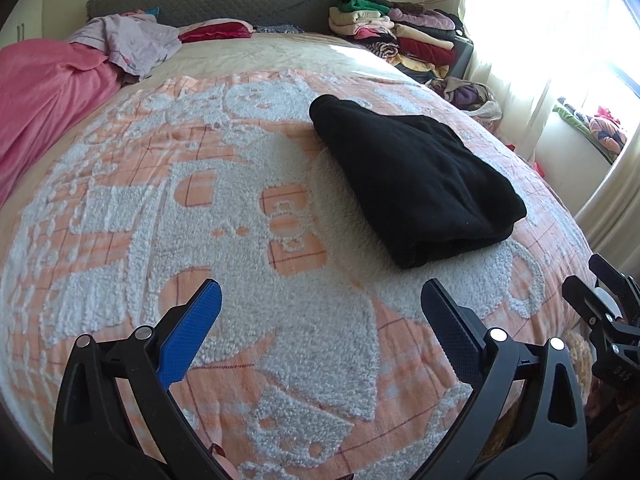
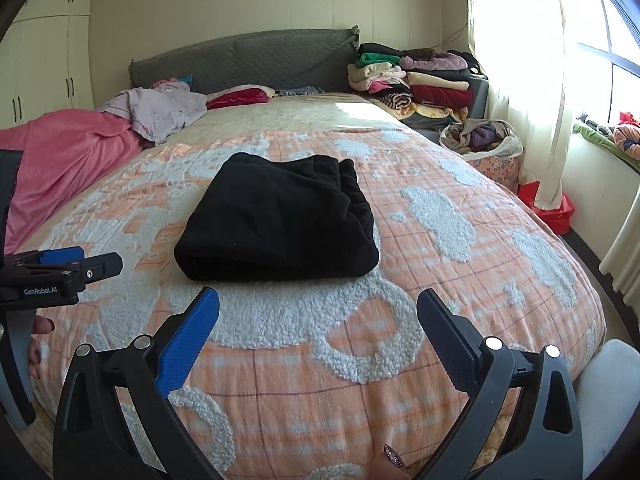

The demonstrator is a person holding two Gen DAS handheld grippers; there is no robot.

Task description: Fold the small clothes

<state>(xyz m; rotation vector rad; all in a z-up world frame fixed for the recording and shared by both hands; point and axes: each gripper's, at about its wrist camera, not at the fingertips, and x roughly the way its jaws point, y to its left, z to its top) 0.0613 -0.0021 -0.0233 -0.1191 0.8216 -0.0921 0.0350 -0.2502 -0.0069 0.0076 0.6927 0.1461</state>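
Right wrist view: a black garment (image 2: 276,220) lies folded into a compact bundle on the orange-and-white blanket (image 2: 400,320); the right gripper (image 2: 318,320) and left gripper (image 1: 320,312) hover short of it, jaws spread, holding nothing; folding of this piece looks finished, with only setting it aside left.

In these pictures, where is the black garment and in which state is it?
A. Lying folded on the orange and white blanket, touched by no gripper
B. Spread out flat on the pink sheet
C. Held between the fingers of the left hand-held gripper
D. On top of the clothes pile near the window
A: the black garment lies folded on the orange and white blanket, and both the left hand-held gripper and the right hand-held gripper are open and short of it.
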